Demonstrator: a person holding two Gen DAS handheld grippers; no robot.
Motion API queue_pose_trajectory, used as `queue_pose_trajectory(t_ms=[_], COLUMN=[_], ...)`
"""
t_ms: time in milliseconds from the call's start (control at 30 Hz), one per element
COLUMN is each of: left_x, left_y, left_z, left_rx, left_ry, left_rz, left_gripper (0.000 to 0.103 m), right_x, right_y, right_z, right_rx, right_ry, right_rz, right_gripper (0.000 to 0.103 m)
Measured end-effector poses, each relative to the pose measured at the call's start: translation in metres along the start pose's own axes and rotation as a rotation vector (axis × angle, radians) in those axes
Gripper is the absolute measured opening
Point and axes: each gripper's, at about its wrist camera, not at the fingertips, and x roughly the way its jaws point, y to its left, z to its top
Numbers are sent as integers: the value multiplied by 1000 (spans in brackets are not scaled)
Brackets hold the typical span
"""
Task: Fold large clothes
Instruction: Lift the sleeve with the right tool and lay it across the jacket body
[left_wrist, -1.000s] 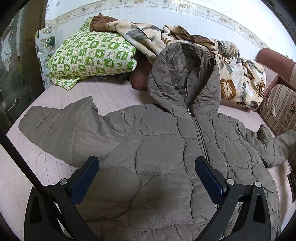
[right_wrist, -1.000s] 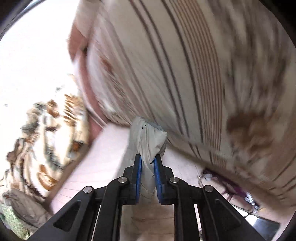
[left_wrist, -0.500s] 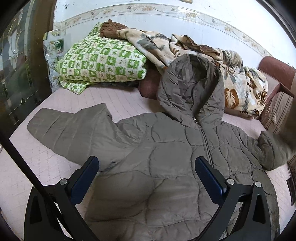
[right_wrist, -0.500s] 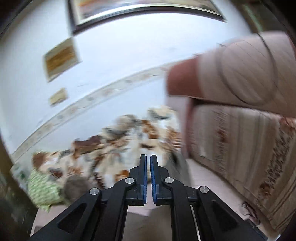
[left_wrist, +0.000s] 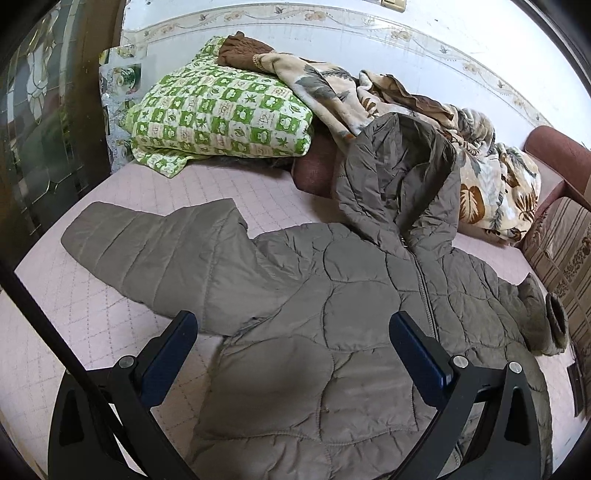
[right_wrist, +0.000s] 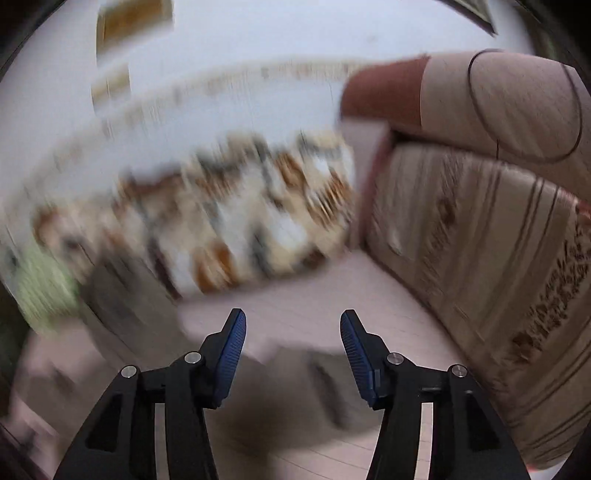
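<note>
A grey-brown quilted hooded jacket (left_wrist: 332, 314) lies front up on the pink bed cover (left_wrist: 92, 314). Its hood (left_wrist: 399, 184) rests against the bedding behind. One sleeve (left_wrist: 155, 247) lies spread out to the left. The other sleeve (left_wrist: 535, 317) lies folded in over the jacket's right side, cuff open. My left gripper (left_wrist: 293, 332) is open and empty above the jacket's lower front. My right gripper (right_wrist: 293, 332) is open and empty; its view is blurred, with a dark blur of the jacket (right_wrist: 295, 398) just below the fingers.
A green checked pillow (left_wrist: 221, 110) and a leaf-print blanket (left_wrist: 480, 173) lie at the back by the white wall. A striped cushion (left_wrist: 561, 251) and red sofa arm (left_wrist: 554, 155) stand at the right. A dark glass door (left_wrist: 40, 129) is at the left.
My right gripper was shut on the right sleeve's cuff, carried it in over the jacket, then opened and let it go. The left gripper rose and pulled back a little, still open.
</note>
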Motion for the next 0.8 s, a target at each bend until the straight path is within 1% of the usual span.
queue_pose_trajectory(t_ms=[67,167,200,300,400,433,467,500,567,600,633,667,733,800], left_x=[4,6,6,7,12,14,15,17,19,19,19,20,20,18], left_y=[-7,-18,-22,-29,-33,-34,-34,-35,-36,-36,-36,-37,-37,-38], left_z=[0,-2,-3,-5,-6,-7,-7,-7,-7,-7,-7,-7,-7,-7], left_rx=[6,36,50,72,82,83,84,86,89,91,93,96,98,97], left_ry=[6,4,2,-1,16,23,27,31,34,36,37,39,39,36], left_rz=[-2,1,2,1,-5,-5,-4,-2,-1,0,-1,-2,-7,-14], left_gripper=[103,103,103,103,103,103,103,103,103,103,103,103,103,103], right_x=[23,53,64,87,107,112,120,127,138,147,151,148,133,115], right_y=[-11,-25,-28,-30,-26,-24,-21,-21,-22,-28,-33,-40,-46,-54], right_z=[-31,-73,-90,-117,-131,-133,-136,-137,-136,-134,-131,-123,-107,-90], right_rx=[-43,-74,-110,-199,-297,-332,-385,-412,-439,-429,-401,-355,-306,-213], right_ry=[67,138,155,202,227,224,219,214,213,243,264,258,210,178], right_rz=[-28,-57,-91,-140,-167,-191,-240,-280,-319,-328,-315,-295,-280,-231], right_gripper=[58,58,58,58,58,58,58,58,58,30,16,16,14,14])
